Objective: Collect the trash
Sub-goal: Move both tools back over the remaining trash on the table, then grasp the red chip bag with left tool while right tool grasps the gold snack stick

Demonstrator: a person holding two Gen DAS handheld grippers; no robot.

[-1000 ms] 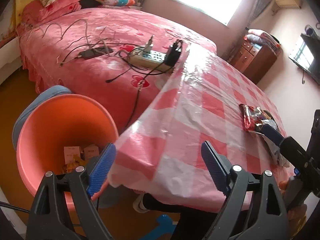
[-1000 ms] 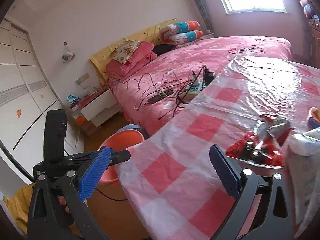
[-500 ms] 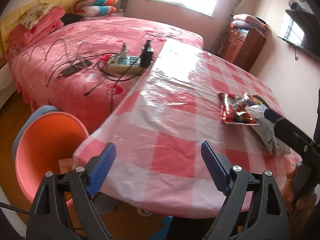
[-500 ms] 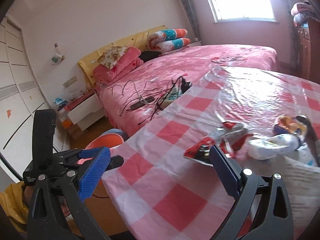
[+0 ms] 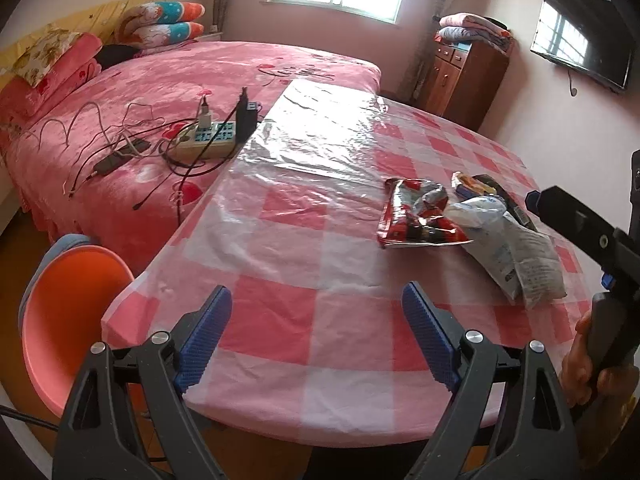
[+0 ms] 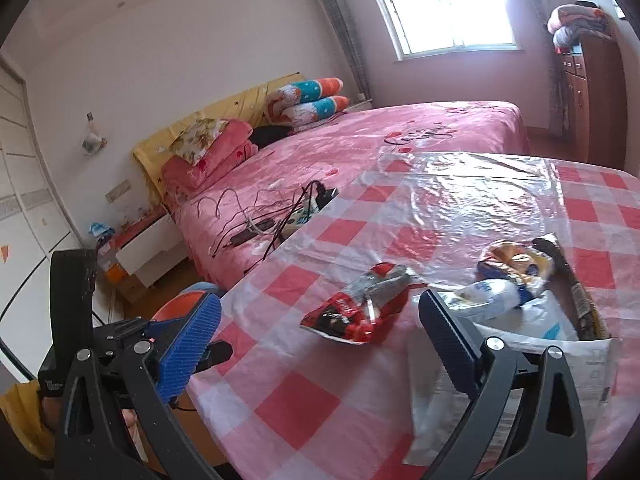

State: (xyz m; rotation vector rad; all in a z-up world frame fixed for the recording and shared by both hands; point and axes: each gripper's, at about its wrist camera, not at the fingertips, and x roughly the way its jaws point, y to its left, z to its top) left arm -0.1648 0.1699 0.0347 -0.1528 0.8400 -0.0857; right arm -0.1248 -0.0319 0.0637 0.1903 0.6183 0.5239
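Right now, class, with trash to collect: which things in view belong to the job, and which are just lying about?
Belong to the job:
red snack wrapper
white plastic bag
orange and blue wrapper
dark wrapper strip
orange bin
left gripper and right gripper, jaws open and empty

Just lying about:
power strip
cables
pillows
TV
wooden cabinet

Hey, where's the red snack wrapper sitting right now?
The red snack wrapper lies on the checked tablecloth, right of centre in the left wrist view, touching the white bag to its right.
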